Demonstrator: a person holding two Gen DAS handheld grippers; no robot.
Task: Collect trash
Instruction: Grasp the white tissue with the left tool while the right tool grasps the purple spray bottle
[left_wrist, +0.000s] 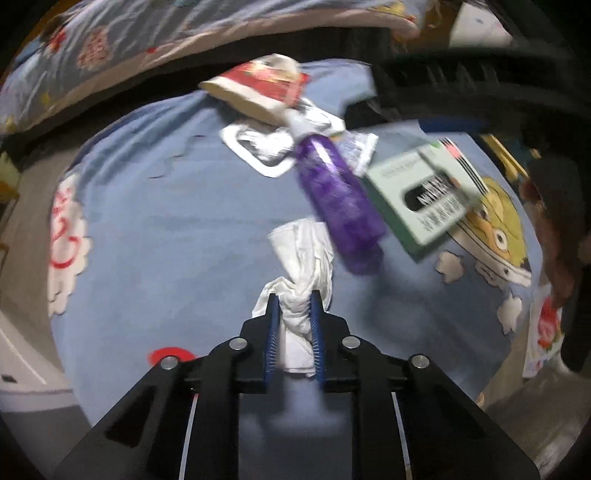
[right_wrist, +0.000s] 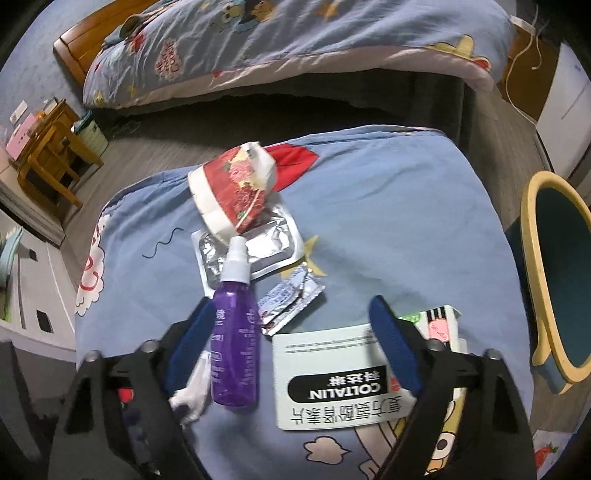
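Pinching a twisted white tissue (left_wrist: 301, 258) between its blue pads, the left tool (left_wrist: 294, 301) has the wad clamped near its lower end, with the looser upper part flopping forward over the blue cartoon bedspread (left_wrist: 177, 229). The grip looks narrow, so the soft paper could slide out or tear if the tool swings fast, and the free end lies just beside the purple spray bottle (left_wrist: 338, 199), which might get nudged and roll.

The right tool (right_wrist: 291, 325) hangs wide open above the pile, holding nothing. Its left finger sits next to the bottle and its right finger overlaps the white-and-green medicine box (right_wrist: 332, 376); closing here could catch both at once or knock the box aside.

A crushed red paper cup (right_wrist: 236, 192) lies on its side over an opened foil pouch (right_wrist: 266, 243), and small foil sachets (right_wrist: 291, 299) rest nearby. Whether anything remains inside any of them cannot be told. No trash bin is recognisable in either view.
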